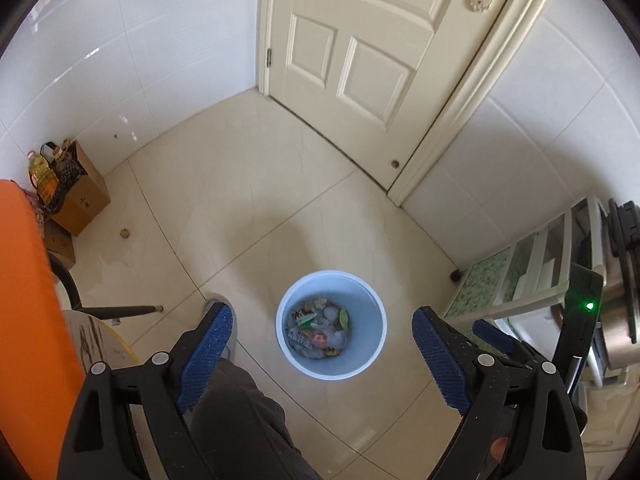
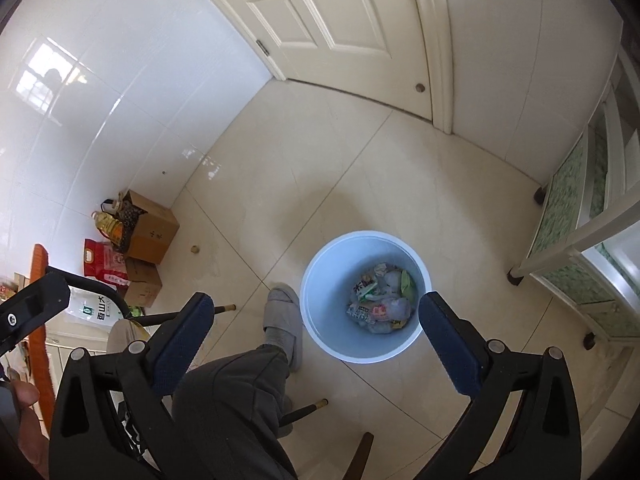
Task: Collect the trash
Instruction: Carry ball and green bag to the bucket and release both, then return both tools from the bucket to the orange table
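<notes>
Both grippers, left gripper [image 1: 322,336] and right gripper [image 2: 316,322], hang over the bin [image 1: 368,360], fingers spread and empty, likely just after a drop; trash [image 1: 318,332] lies at its bottom.

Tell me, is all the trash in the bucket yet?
Lots looks done: wrappers and crumpled packets already lie at the bottom of the white bucket. Nothing is in hand: the left gripper and the right gripper are both open and empty above the bucket. Maybe still left: a small brown scrap on the floor near the cardboard box, though I can't tell if it's trash.
</notes>
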Demonstrator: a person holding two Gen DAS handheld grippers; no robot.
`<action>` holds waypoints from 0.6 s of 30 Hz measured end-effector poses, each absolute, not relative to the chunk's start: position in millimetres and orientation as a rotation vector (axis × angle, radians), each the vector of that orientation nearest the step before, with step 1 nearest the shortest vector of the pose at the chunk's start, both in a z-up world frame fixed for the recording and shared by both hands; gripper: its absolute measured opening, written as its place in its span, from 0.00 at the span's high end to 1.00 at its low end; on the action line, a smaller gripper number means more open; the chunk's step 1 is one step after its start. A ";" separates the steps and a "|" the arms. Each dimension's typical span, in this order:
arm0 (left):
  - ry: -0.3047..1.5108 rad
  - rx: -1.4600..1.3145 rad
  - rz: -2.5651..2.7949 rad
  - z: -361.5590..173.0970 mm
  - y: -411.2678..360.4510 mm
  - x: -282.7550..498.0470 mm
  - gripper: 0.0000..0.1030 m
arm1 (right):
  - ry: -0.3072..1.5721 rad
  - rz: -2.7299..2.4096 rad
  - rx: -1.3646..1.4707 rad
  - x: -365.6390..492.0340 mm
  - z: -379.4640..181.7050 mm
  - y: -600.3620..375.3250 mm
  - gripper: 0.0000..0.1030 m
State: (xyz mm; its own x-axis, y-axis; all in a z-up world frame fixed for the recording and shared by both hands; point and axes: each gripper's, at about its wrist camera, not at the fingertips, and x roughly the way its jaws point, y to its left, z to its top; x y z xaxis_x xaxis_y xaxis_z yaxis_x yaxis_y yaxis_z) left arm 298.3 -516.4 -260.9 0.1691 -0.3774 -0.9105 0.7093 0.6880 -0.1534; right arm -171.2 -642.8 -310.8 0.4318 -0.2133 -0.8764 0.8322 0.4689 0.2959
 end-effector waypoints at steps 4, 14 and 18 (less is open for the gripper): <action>1.087 0.315 -0.810 -229.1 -487.5 278.6 0.14 | 0.843 -0.747 0.785 -166.4 -278.1 -627.2 0.00; 0.855 0.207 -0.800 -137.4 -370.1 231.6 0.09 | 0.713 -0.693 0.605 -137.6 -171.9 -565.1 0.00; 0.785 0.171 -0.765 -111.0 -322.2 214.9 0.08 | 0.666 -0.654 0.530 -123.0 -135.0 -534.9 0.00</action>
State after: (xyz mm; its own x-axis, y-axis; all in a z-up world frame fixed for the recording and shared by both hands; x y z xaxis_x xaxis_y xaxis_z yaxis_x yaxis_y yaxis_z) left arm 214.9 -322.2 -111.0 0.4585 -0.5569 -0.6926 0.6780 0.7230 -0.1325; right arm -123.0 -534.9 -135.0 0.6046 -0.3749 -0.7028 0.6956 0.6784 0.2365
